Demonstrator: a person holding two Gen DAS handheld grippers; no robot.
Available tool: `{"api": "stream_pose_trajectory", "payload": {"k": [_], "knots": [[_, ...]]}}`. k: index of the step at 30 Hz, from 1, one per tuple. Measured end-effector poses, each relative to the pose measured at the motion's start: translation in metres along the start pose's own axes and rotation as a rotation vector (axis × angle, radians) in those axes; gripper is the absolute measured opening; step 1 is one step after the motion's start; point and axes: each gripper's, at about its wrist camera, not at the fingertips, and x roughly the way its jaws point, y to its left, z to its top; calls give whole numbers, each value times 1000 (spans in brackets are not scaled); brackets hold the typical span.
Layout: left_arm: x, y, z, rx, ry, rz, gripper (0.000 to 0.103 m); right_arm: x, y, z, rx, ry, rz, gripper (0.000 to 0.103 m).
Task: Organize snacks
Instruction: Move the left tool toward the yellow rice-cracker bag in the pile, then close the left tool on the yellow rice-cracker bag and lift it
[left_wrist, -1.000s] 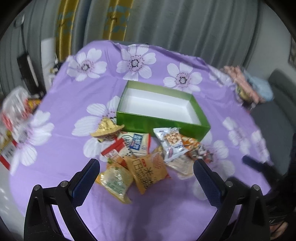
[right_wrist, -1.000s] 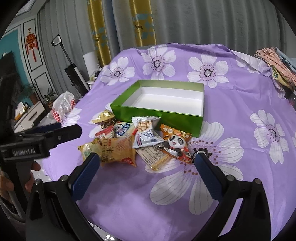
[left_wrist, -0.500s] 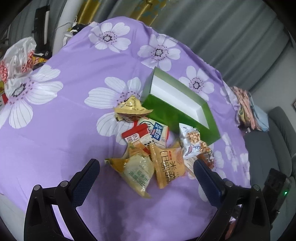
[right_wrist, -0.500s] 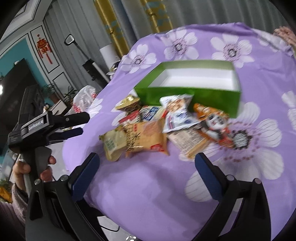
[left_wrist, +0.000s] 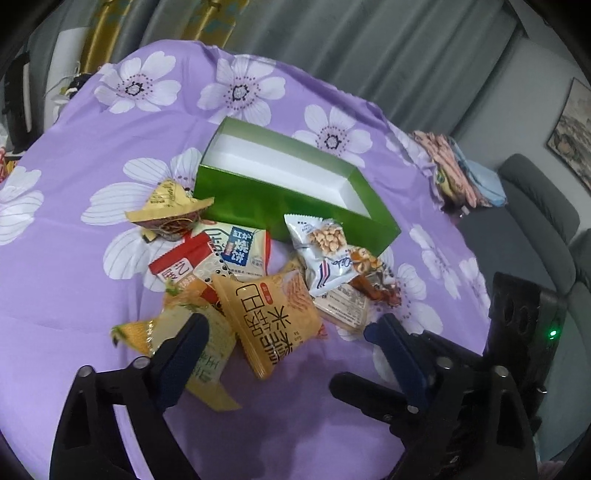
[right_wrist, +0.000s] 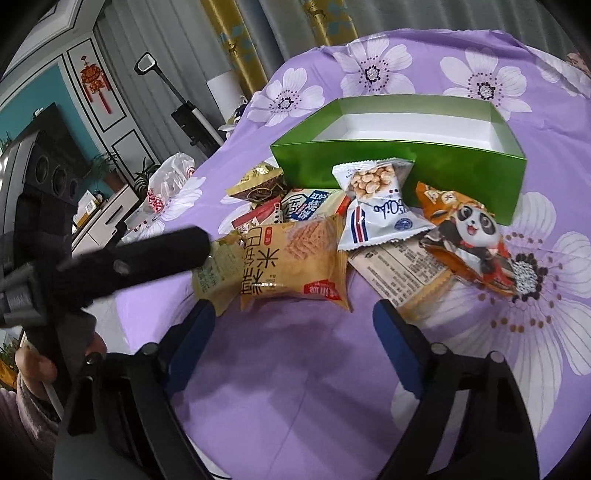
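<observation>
While both tools (left_wrist: 284, 332) (right_wrist: 293, 315) narrow, still empty, green box (left_wrist: 295, 206) lies lengthwise behind snacks (right_wrist: 295, 258).

1. Everything sits on a round-ish surface under a purple cloth with big white flowers (left_wrist: 92, 280).
2. An open green cardboard box with a white inside (left_wrist: 258, 206) rests on the cloth toward the back, nothing in it.
3. Just in front of the box is a messy overlapping heap of snack packets: an orange rice-cracker bag (left_wrist: 269, 321), a white peanut pouch (right_wrist: 376, 206), an orange panda packet (right_wrist: 469, 240), a gold crinkly wrapper (left_wrist: 166, 210).
4. A folded pile of pink and blue fabric (left_wrist: 458, 173) lies at the far right edge.
</observation>
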Motion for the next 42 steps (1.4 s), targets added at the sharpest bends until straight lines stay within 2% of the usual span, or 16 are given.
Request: {"api": "stream_pose_trajectory", "payload": {"k": [5,8,14,17,19,21,23,29,31,34,42], "knots": [[15,-1,0,14,21,11,85,15,-1,8,-7,7,41,82],[24,2,0,9,46,-3,75,24,-3,11,-11,15,52,81],[37,15,2,-43,75,-12,74,41,-2,17,-11,42,79,77],[38,19,3,-53,78,-18,66,44,-3,19,-18,45,81,75],[42,21,4,-54,90,-14,61,45,-4,19,-19,55,75,70],[45,24,5,-58,104,8,51,46,-5,17,-10,60,76,68],[47,23,6,-63,114,16,49,48,-4,14,-16,58,69,67],[48,17,5,-28,107,52,48,47,4,14,-63,37,29,60],[45,19,5,-45,99,41,48,43,1,14,-42,26,32,51],[39,15,8,-37,74,33,48,37,1,13,-36,9,41,44],[15,-2,14,16,10,68,48,19,18,13,-64,-52,47,41]]}}
